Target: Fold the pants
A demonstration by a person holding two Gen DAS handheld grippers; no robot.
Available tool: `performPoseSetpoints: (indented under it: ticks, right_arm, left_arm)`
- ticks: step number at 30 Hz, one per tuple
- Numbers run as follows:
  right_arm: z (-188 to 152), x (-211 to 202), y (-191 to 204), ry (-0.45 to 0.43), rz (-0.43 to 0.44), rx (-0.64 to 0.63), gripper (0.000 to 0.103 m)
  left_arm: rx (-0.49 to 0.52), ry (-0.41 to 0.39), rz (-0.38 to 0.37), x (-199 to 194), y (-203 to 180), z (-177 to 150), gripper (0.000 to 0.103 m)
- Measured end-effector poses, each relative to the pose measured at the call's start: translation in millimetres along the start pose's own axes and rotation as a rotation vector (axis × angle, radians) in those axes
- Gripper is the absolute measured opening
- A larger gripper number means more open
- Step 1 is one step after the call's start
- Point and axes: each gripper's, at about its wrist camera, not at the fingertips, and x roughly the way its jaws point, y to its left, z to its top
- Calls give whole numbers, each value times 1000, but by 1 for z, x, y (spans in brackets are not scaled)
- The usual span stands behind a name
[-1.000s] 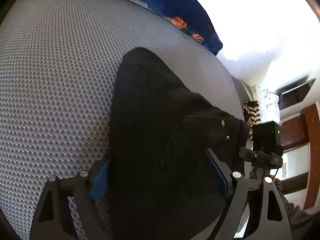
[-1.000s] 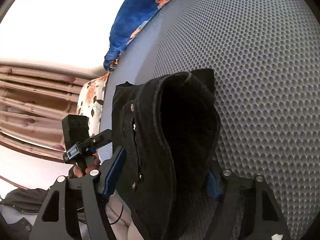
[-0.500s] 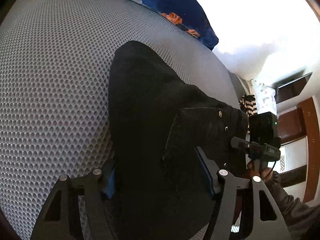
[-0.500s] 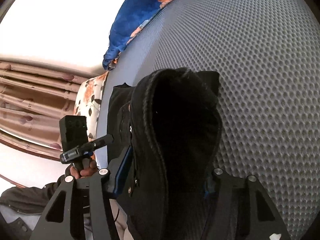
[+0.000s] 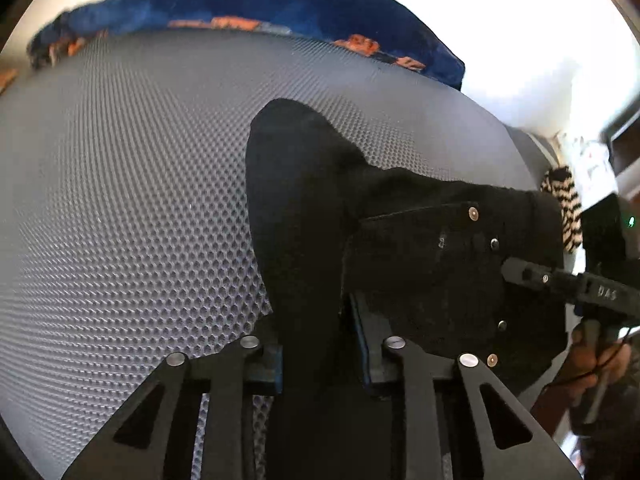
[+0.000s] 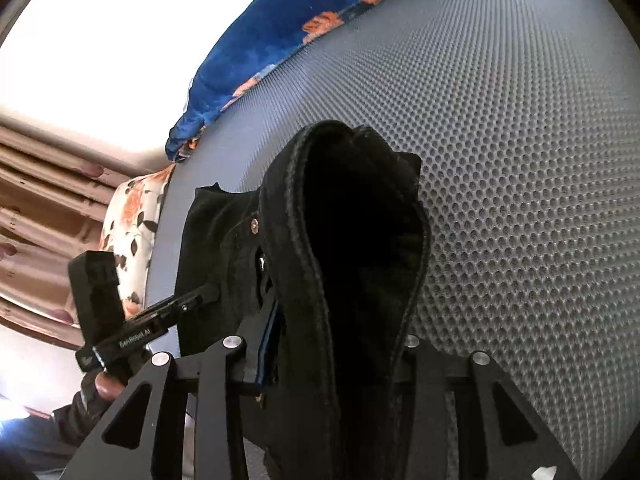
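Note:
Black pants [image 5: 312, 200] lie on a grey mesh mattress [image 5: 120, 200], with the riveted waist end bunched up at the right. My left gripper [image 5: 320, 356] is closing its jaws, and a fold of the black cloth fills the gap between the blue pads [image 5: 362, 344]. In the right wrist view the pants [image 6: 360, 240] rise as a thick hemmed fold. My right gripper [image 6: 336, 344] is closing too, with that fold pinched between its jaws. Each view shows the other gripper at the waist end: the right gripper [image 5: 568, 284] and the left gripper [image 6: 132, 332], each in a hand.
A blue blanket with orange print [image 5: 280, 4] lies along the far edge of the mattress [image 6: 520, 120]. A floral pillow [image 6: 132, 220] and brown curtains [image 6: 36, 200] are at the left. A black-and-white striped cloth [image 5: 564, 204] hangs past the right edge.
Both grippers' jaws have narrowed from wide open onto the black cloth. Both hands have lifted and tilted a little, and the pants' fold now stands higher off the mattress.

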Motion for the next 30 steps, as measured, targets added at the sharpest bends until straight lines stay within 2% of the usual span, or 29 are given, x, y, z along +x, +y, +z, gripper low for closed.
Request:
performPoseSetpoints:
  ticks: [4,10,19,30]
  right_arm:
    - [-3,-4,12,-19,-10,9,34]
    - [-14,2,38,-15,6,6,33]
    - [-19,12,65,0,33,-15,33]
    - [-13,34,105,22,66,-55,33]
  left_arm:
    - [5,-26,-1,-17,5,-3,18]
    - [-4,-47,11,-35,22,-17,16]
    - [19,-93,47,-68,37,-31,16]
    - [-21,-150,68,-91,64,-29,16]
